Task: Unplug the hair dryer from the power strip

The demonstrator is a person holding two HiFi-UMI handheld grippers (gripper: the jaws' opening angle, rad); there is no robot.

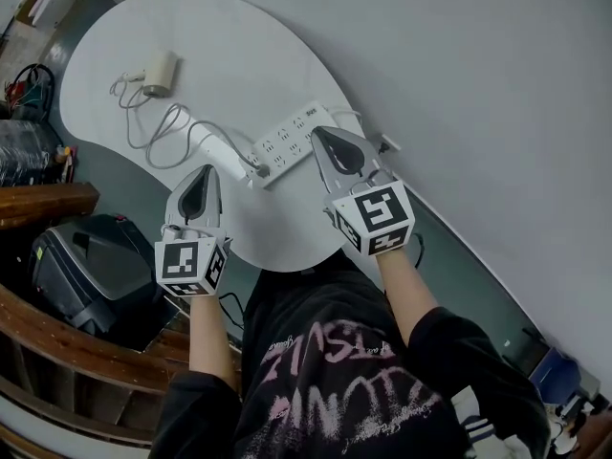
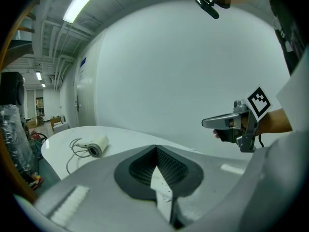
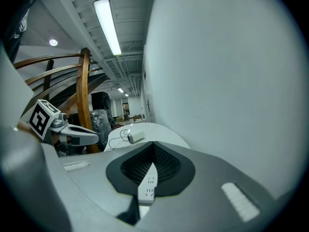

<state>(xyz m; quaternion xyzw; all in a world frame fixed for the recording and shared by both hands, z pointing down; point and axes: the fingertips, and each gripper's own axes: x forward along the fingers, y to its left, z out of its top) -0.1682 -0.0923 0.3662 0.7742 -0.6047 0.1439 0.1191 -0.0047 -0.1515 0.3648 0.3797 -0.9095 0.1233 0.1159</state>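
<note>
The white hair dryer (image 1: 161, 73) lies at the far left of the white table (image 1: 239, 46). Its looped cord (image 1: 163, 127) runs to a plug (image 1: 254, 169) seated in the near end of the white power strip (image 1: 287, 142). My left gripper (image 1: 204, 173) hovers shut, just left of and short of the plug. My right gripper (image 1: 321, 135) is held shut above the strip's right side. In the left gripper view the hair dryer (image 2: 96, 145) and the right gripper (image 2: 231, 122) show beyond the shut left gripper (image 2: 155, 149). In the right gripper view the power strip (image 3: 147, 187) shows through the slit of the right gripper (image 3: 153, 145).
A plain grey wall (image 1: 459, 84) runs along the table's far side. A black case (image 1: 86, 266) and a wooden railing (image 1: 48, 199) stand left of the table. Another cable (image 1: 382, 146) leaves the strip's far end toward the wall.
</note>
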